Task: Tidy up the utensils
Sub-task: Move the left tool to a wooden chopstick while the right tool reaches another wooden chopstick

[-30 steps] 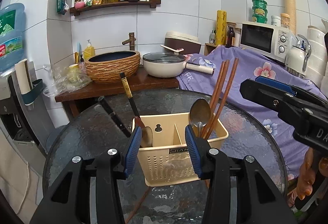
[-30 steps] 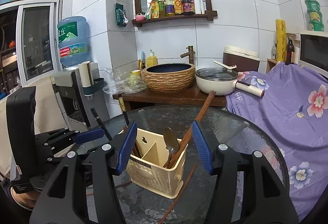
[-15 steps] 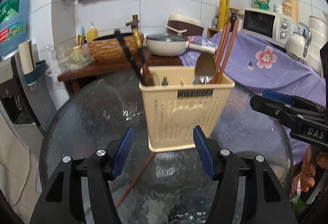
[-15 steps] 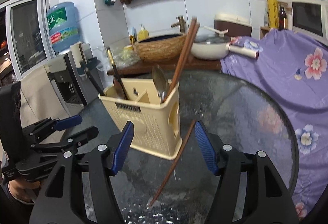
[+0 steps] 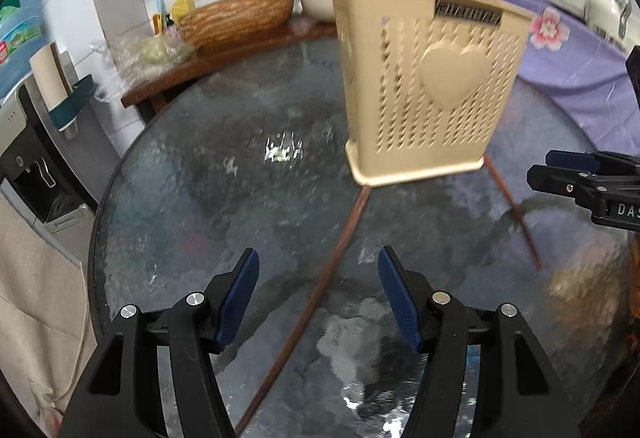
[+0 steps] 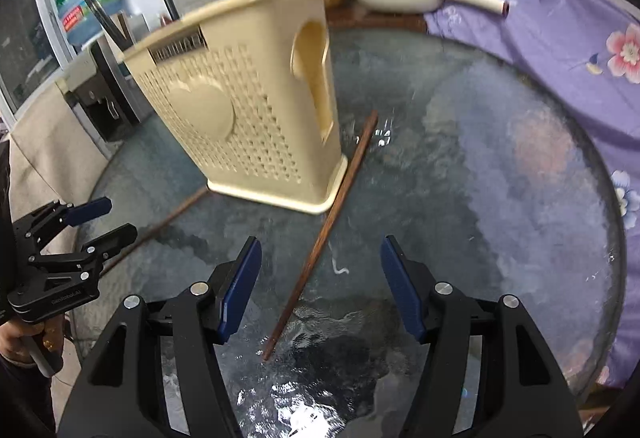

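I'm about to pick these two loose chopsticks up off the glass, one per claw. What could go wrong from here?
1. Each brown chopstick lies flat on the glass table; the open left claw and right claw may scrape the glass or make the sticks roll.
2. Both sticks run up against the cream utensil holder; dragging one could nudge or tip it, as it holds tall utensils.
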Demonstrator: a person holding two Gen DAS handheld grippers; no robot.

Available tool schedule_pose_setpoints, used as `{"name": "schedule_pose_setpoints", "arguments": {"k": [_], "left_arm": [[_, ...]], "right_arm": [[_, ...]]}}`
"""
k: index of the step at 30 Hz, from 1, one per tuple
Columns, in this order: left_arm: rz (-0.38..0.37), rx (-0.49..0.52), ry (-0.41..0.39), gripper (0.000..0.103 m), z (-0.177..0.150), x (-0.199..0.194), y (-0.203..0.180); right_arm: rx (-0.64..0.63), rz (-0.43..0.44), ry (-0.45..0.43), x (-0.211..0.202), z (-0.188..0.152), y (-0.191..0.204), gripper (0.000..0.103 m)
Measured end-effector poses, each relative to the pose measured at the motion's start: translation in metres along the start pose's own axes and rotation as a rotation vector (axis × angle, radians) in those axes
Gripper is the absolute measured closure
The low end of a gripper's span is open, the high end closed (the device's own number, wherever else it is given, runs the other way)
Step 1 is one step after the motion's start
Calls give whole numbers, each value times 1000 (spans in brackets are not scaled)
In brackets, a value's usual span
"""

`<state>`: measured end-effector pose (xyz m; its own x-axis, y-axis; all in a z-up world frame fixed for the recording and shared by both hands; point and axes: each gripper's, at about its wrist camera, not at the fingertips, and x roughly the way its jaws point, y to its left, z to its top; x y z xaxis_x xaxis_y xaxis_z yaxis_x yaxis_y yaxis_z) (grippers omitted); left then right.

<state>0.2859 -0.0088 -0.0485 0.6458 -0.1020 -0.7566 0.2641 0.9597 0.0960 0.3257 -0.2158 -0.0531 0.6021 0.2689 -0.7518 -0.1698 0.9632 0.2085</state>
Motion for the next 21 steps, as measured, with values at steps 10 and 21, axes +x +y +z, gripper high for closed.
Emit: {"name": "schedule_pose_setpoints", "arguments": {"k": [10,21], "left_arm": [[-9,27,52,42,2,22,-7],[-9,27,62,44,6,29,-18]], "right_arm": [[-14,-47,71,33,7,5,48],[-96,-120,75,31,-5,12,92]]}}
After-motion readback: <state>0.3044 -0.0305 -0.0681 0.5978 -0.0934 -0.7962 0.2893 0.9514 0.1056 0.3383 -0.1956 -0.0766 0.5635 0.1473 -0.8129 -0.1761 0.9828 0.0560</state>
